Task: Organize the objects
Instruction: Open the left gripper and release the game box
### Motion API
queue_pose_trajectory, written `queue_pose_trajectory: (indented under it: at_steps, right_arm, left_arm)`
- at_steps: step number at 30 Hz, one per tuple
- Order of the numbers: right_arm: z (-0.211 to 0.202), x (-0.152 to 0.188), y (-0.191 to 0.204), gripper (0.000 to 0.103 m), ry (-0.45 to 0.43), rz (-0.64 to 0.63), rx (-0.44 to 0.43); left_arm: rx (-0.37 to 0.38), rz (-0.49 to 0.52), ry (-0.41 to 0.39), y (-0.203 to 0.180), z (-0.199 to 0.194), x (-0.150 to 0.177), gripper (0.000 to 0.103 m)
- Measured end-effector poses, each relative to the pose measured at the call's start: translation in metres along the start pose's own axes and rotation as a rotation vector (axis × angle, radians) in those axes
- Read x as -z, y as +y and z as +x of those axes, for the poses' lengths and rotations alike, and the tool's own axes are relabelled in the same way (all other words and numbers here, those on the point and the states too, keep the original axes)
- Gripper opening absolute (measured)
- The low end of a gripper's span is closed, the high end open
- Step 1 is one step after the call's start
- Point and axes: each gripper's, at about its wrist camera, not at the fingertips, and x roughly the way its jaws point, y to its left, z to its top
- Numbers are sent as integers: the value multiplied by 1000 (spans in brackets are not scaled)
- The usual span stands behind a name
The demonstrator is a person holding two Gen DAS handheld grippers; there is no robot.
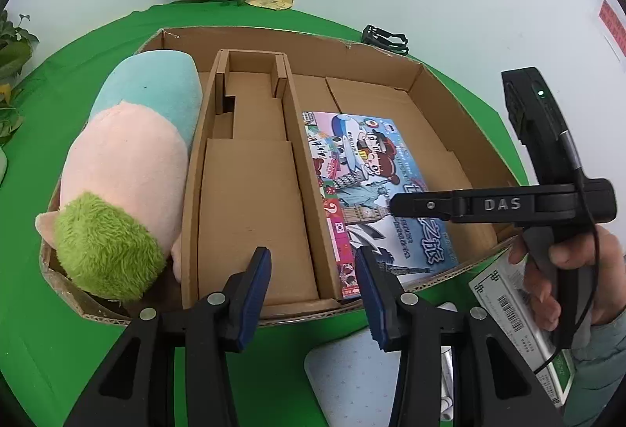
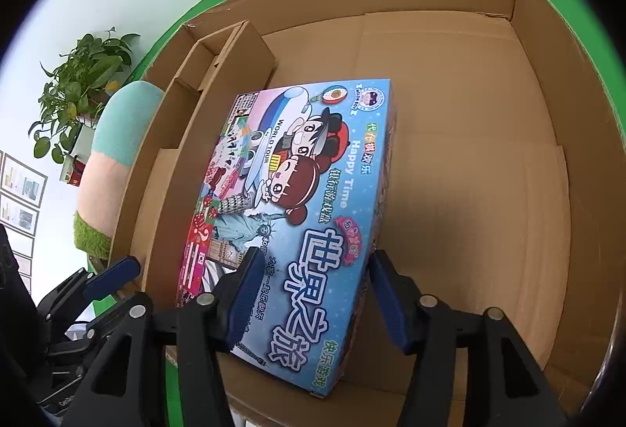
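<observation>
right gripper (image 2: 313,294): spread over colourful board-game box (image 2: 297,215) | box: flat in brown cardboard tray (image 2: 489,114) | left gripper (image 1: 315,290): spread, holding nothing

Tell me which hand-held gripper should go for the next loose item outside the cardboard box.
Probably left. The left hand-held gripper is open at the cardboard box's near edge, above the pale dotted item. The right hand-held gripper straddles the game box.
</observation>
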Motion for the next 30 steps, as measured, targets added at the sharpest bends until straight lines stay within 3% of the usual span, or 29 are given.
queue_pose_trajectory:
  at_steps: [3,5,8,10,13,23,25,27,30]
  right_arm:
    - [-13,5,0,64,-21,-14,-20]
    - [-30,12,-5,67,-61,-37,10]
    - [-44,25,-27,67,-76,21,18]
    - [-45,35,-35,60,-68,34,44]
    - [-41,42,-17,61,-40,-22,118]
    - [-31,44,1,61,-22,-5,129]
    - [-32,43,1,65,-33,0,128]
    - [-43,45,0,80,-75,8,135]
    - [-68,52,5,87,-177,2,144]
  left_arm:
    - [3,-3,-4,1,3,-2,42]
    - [2,-4,-4,2,2,-2,43]
    - [0,-12,-3,3,2,-2,43]
    - [-1,-22,-1,4,3,-2,42]
    - [-17,-12,4,5,1,-1,43]
    - [-20,-1,22,11,-8,1,42]
    - [-19,3,21,10,-8,0,43]
    - [-17,17,4,8,-10,-2,45]
    - [-55,58,-49,-1,-22,1,61]
